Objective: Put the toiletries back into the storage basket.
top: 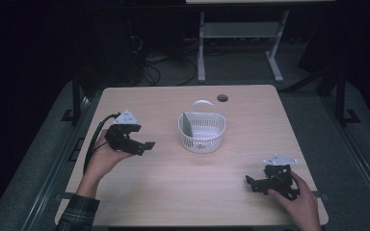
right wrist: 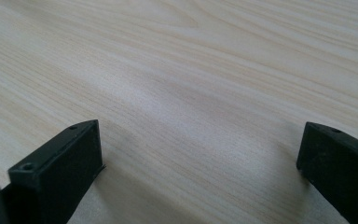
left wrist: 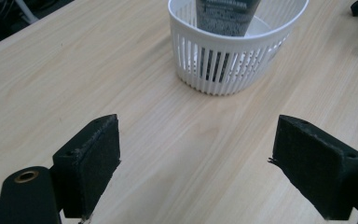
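- Overhead, the high view shows the white basket [top: 201,131] near the counter's [top: 173,197] middle, a dark tube [top: 187,123] standing inside; the left gripper [top: 144,146] is near the left edge, the right gripper [top: 250,183] near the front right corner, both well apart from it.
- Left gripper view: fingers [left wrist: 91,158] spread wide, empty, aimed at the basket [left wrist: 233,60] with the tube [left wrist: 226,16].
- Right gripper view: fingers [right wrist: 65,163] released, bare counter [right wrist: 191,84] between.

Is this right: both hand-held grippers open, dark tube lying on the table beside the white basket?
Not quite. The dark tube is not on the table; it stands inside the white basket, leaning against its wall, as the left gripper view shows. The rest holds: the left hand-held gripper and right hand-held gripper are both open.
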The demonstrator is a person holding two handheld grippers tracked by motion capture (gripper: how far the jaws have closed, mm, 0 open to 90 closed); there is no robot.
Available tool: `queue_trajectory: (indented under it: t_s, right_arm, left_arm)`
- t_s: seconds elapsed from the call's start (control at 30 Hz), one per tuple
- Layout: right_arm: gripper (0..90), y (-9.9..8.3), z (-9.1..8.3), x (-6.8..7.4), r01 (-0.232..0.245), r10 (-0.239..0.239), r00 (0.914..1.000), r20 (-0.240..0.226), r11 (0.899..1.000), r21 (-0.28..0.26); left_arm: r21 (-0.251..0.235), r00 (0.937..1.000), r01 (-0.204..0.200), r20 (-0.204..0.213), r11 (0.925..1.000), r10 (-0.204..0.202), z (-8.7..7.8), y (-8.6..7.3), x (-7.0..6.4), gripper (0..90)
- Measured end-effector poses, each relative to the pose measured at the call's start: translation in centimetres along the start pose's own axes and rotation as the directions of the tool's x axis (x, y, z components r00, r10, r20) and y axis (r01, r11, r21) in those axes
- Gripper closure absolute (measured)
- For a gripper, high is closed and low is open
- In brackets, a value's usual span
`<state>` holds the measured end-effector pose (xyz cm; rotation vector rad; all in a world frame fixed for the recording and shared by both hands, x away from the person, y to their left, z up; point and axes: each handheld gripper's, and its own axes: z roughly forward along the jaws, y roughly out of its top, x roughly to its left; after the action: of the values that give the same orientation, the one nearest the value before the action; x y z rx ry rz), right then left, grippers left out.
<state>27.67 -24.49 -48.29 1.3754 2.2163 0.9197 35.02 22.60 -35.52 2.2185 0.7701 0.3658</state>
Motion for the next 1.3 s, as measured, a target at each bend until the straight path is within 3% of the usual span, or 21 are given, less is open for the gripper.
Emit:
queue_trajectory:
  t_s: [0.6,0.9,1.3]
  right_arm:
    - [0.0,0.0,0.0,0.0,-0.001,0.001,1.0000,0.001,1.000,0.000]
    - [0.0,0.0,0.0,0.0,-0.001,0.001,1.0000,0.001,1.000,0.000]
    - [0.0,0.0,0.0,0.0,-0.001,0.001,1.0000,0.001,1.000,0.000]
  left_arm:
    - [0.011,0.9979,0.058,-0.031,0.9983,-0.058,-0.8,-6.4,-0.8,14.0]
    - [0.014,0.9966,0.054,-0.063,0.9985,-0.053,-1.3,-9.0,-0.9,14.0]
    - [0.036,0.9922,0.090,-0.090,0.9953,-0.086,-0.7,-12.5,-1.3,14.0]
